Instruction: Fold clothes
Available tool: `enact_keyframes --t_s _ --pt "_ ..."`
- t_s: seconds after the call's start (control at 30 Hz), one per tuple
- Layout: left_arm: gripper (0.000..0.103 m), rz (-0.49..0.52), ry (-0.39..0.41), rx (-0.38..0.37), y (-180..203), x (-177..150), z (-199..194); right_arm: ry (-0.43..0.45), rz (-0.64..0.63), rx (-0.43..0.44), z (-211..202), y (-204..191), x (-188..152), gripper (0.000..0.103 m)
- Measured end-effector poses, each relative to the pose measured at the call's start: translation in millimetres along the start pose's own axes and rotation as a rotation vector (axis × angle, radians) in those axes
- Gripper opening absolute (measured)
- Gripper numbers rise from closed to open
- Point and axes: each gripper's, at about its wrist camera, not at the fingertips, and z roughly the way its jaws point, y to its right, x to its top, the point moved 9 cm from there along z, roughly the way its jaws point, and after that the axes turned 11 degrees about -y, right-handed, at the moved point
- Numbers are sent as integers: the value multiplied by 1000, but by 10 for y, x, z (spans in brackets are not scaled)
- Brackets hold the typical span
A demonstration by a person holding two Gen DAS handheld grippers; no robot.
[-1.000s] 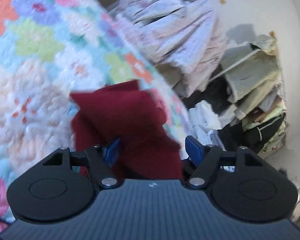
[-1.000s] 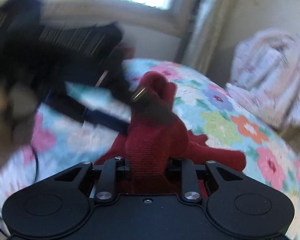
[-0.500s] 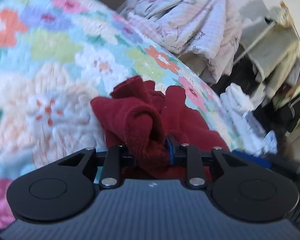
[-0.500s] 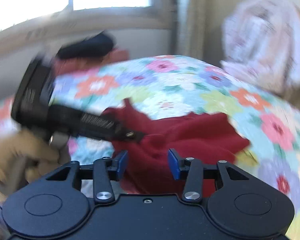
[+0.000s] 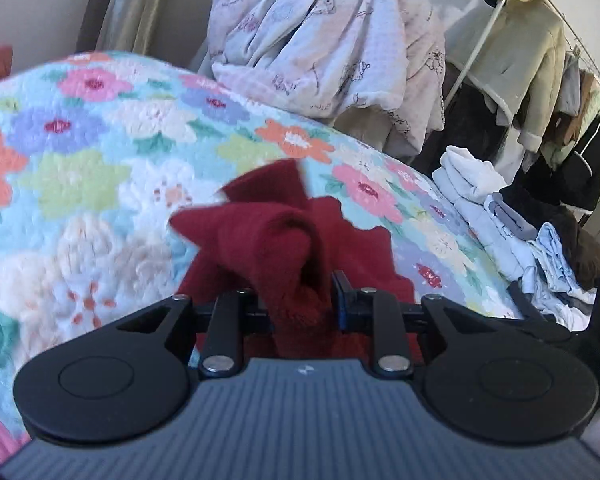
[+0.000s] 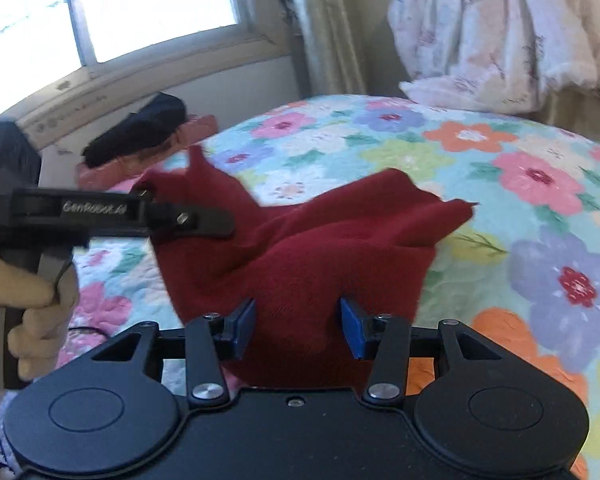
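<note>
**Count of items in view**

One red garment [image 5: 268, 236] lies on my one floral quilt [image 5: 100, 152]. I hold two tongs: left tongs [image 5: 300, 306], right tongs [image 6: 298, 326]. One pale bundle [image 5: 324, 40]; one clothes rack [image 5: 540, 80]; one window [image 6: 120, 12]; one dark garment [image 6: 140, 128].

Left claw [image 5: 300, 304] pinched closed; right claw [image 6: 298, 330] spread wide.
</note>
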Motion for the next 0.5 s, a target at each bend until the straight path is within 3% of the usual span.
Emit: enact_keyframes --t_s 0.1,0.27,0.3,0.43,0.5 --pt "25 19 15 23 51 38 -117 -5 -52 -61 -3 -40 7 53" --pt "31 192 92 224 251 112 -359 -15 -72 -90 -9 -69 31 54" --pt "31 216 115 232 320 138 -383 -21 -85 -99 -7 -83 33 54" --pt "31 272 155 130 577 160 -411 -42 -100 -118 7 -109 55 54" --pt "31 290 125 52 658 91 -323 -41 -103 -113 32 -123 58 55"
